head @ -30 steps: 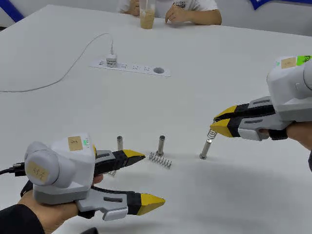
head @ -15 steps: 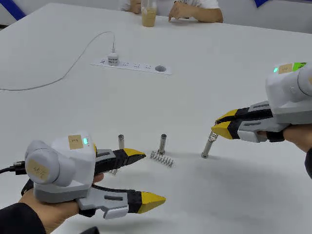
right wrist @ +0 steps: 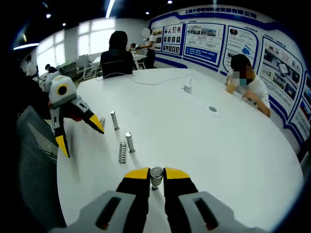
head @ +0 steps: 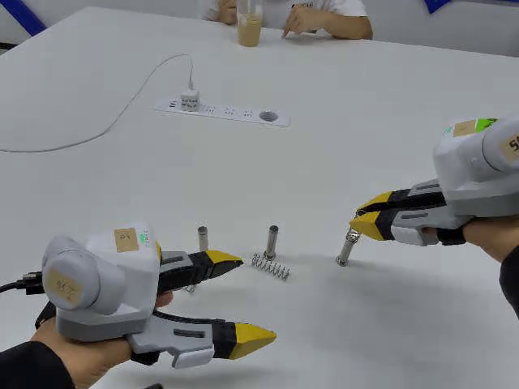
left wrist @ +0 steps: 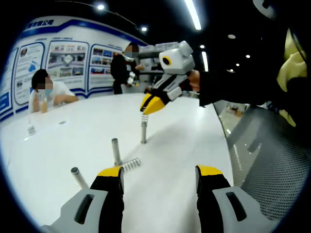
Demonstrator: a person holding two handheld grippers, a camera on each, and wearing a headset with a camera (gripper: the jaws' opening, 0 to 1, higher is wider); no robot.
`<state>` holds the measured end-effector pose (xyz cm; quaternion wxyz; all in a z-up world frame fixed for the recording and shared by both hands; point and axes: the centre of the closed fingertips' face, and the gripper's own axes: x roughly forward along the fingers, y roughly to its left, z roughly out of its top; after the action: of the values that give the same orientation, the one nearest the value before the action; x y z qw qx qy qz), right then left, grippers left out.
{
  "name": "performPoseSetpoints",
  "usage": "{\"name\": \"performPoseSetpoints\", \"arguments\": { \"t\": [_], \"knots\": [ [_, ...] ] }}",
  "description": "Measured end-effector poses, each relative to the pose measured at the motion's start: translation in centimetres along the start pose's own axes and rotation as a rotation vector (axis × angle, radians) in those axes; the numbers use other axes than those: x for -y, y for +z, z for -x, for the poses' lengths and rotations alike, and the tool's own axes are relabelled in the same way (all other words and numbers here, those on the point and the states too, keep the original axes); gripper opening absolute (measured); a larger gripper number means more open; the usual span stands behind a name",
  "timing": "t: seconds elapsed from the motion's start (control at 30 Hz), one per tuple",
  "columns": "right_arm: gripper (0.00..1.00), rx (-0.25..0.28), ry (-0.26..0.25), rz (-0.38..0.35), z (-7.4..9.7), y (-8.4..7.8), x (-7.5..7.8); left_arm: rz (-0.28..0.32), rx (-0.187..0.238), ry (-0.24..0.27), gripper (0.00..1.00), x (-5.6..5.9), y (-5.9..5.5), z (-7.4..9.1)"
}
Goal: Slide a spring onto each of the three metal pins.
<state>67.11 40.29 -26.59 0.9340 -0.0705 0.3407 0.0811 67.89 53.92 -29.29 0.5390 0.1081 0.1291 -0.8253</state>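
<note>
Three metal pins stand on the white table [head: 389, 121]: the left pin [head: 203, 237], the middle pin [head: 272, 241] and the right pin [head: 346, 251]. My right gripper [head: 363, 220] is shut on a spring [right wrist: 156, 175] at the top of the right pin, which leans slightly. A loose spring [head: 269, 266] lies at the foot of the middle pin. Another spring [right wrist: 102, 121] stands beside the left pin [right wrist: 114, 120], partly hidden behind my left gripper in the head view. My left gripper [head: 239, 298] hovers open near the front, its jaws wide apart with nothing between them.
A power strip [head: 220, 112] with a plugged-in white cable [head: 122, 113] lies mid-table. A cup with a drink [head: 249, 24] and a person's hands [head: 324, 20] are at the far edge. A mesh chair [left wrist: 272, 160] stands off the table's edge.
My right gripper has come down with the spring, which now sits lower over the right pin's top. The left gripper has stayed where it was, open.
</note>
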Motion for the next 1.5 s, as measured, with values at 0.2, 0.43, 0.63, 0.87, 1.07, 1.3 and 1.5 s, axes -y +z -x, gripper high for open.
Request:
{"name": "performPoseSetpoints", "arguments": {
  "t": [0.2, 0.43, 0.63, 0.87, 1.07, 1.3, 1.5],
  "knots": [
    [0.12, -0.018, 0.005, 0.0, -0.8, -0.9, -0.3, 0.0, -0.001, 0.0, 0.61, 0.1, 0.0, 0.0],
    [0.12, -0.029, 0.009, -0.015, -1.7, -1.7, -0.2, 0.002, -0.002, 0.004, 0.6, 0.1, 0.0, 0.1],
    [0.12, -0.039, 0.013, -0.026, -2.2, -2.3, -0.2, 0.005, -0.001, 0.007, 0.6, 0.1, -0.1, 0.1],
    [0.12, -0.053, 0.017, -0.037, -2.7, -3.1, -0.3, 0.008, 0.001, 0.007, 0.61, 0.1, -0.1, 0.1],
    [0.12, -0.054, 0.018, -0.046, -2.9, -3.3, -0.2, 0.013, 0.001, 0.01, 0.6, 0.1, -0.2, 0.1],
    [0.14, -0.061, 0.016, -0.054, -2.9, -3.7, -0.2, 0.013, 0.003, 0.01, 0.61, 0.1, -0.2, 0.1],
    [0.14, -0.075, 0.01, -0.072, -2.7, -4.7, -0.1, 0.011, 0.005, 0.009, 0.6, 0.0, -0.2, 0.1]
  ]
}}
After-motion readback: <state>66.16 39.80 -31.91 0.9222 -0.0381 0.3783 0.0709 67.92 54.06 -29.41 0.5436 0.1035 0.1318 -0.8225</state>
